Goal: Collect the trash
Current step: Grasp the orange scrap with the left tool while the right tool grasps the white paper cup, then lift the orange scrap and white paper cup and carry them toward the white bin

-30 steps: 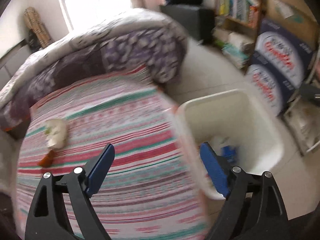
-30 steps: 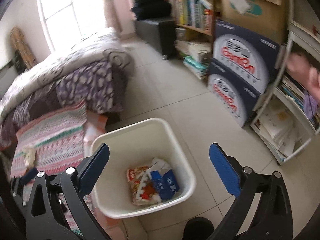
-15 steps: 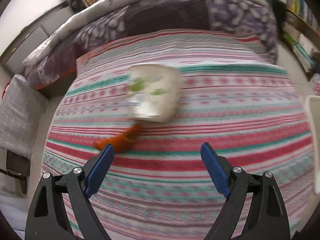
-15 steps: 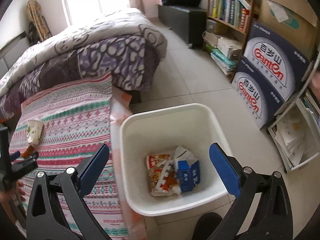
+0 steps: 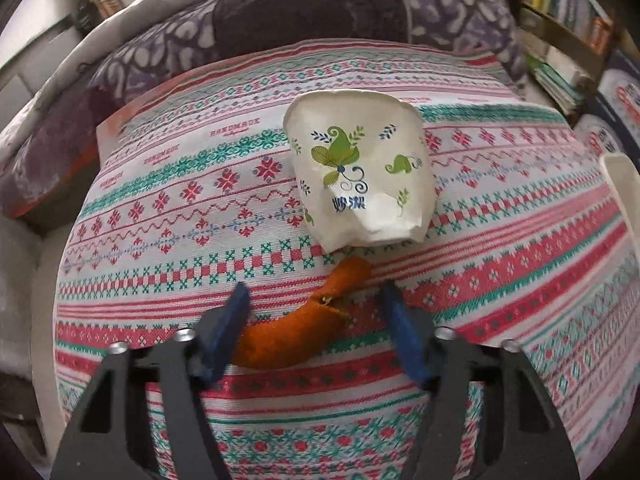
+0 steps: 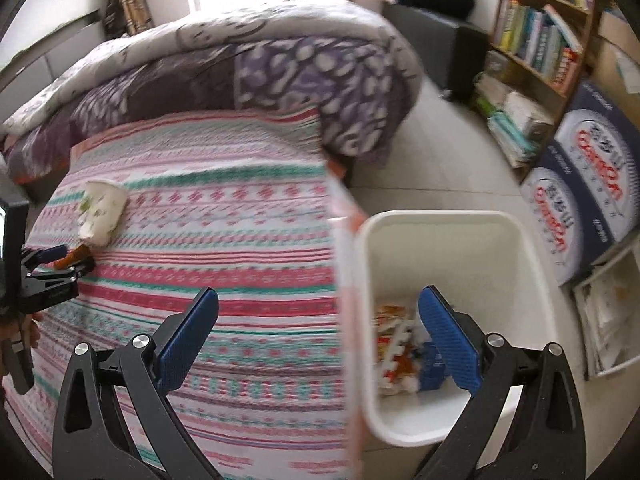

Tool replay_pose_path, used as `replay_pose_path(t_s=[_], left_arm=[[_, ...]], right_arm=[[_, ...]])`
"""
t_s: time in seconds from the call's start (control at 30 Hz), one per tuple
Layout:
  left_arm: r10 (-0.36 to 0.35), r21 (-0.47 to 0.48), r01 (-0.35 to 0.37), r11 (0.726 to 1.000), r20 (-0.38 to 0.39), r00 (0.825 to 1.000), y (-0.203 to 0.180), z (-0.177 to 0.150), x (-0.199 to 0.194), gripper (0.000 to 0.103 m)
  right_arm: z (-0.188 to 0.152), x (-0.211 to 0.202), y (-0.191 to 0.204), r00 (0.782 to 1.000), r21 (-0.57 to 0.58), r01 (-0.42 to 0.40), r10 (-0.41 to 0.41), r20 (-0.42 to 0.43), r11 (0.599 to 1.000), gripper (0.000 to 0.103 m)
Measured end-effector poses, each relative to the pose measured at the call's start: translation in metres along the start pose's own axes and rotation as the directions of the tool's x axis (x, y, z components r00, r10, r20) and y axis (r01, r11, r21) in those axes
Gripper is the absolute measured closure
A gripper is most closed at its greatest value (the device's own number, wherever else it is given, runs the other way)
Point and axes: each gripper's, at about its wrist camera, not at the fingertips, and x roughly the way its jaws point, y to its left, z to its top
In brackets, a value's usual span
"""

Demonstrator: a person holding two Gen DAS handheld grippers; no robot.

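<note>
Left gripper: tilted steeply down over the bedspread, blue pads either side of the orange peel; jaws closing, peel between them, far pad not yet pressing on it.
Orange peel: curled strip lying flat on the bedspread, towards its left edge; the near end sits by the left pad, the far end points up and right towards the paper cup.
Long axis: runs slantwise across the gap between the pads, so I judge the close will catch the thick middle, not the thin tip.
Paper cup: crushed, leaf print, on its side just beyond the peel, close to its far tip, contact unclear.
Right gripper: jaws wide apart, nothing between them, hanging over the bedspread's right edge.
White bin: on the floor against that right edge, wrappers and a blue carton inside.
Nearer hand: the left, by far; the right is well apart from the peel, close to the bin.
</note>
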Motion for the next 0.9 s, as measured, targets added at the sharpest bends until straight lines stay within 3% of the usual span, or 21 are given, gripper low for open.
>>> replay_pose_path(t_s=[0.13, 0.2, 0.37, 0.53, 0.73, 0.9], left_arm=[[-0.045, 0.047, 0.044, 0.998, 0.011, 0.999, 0.003, -0.014, -0.006, 0.064], [-0.059, 0.056, 0.058, 0.997, 0.026, 0.998, 0.007, -0.025, -0.011, 0.079], [-0.066, -0.018, 0.068, 0.998, 0.087, 0.994, 0.036, -0.062, -0.021, 0.083], [-0.044, -0.152, 0.068, 0.986, 0.155, 0.987, 0.072, -0.097, -0.034, 0.084], [-0.012, -0.281, 0.07, 0.957, 0.202, 0.979, 0.101, -0.123, -0.043, 0.084], [0.0, -0.318, 0.07, 0.945, 0.214, 0.977, 0.109, -0.13, -0.047, 0.084]], right_arm=[[0.004, 0.021, 0.031, 0.996, 0.059, -0.072, 0.074, -0.04, 0.996, 0.007], [0.007, 0.028, 0.053, 0.995, 0.078, -0.093, 0.096, -0.035, 0.993, 0.007], [0.019, 0.045, 0.119, 0.988, 0.087, -0.153, 0.153, -0.001, 0.984, 0.007], [0.039, 0.065, 0.181, 0.993, 0.111, -0.111, 0.107, 0.043, 0.988, 0.007], [0.051, 0.094, 0.229, 0.998, 0.096, -0.067, 0.065, 0.024, 0.993, 0.007], [0.052, 0.101, 0.258, 0.995, 0.007, -0.098, 0.098, 0.018, 0.995, 0.008]])
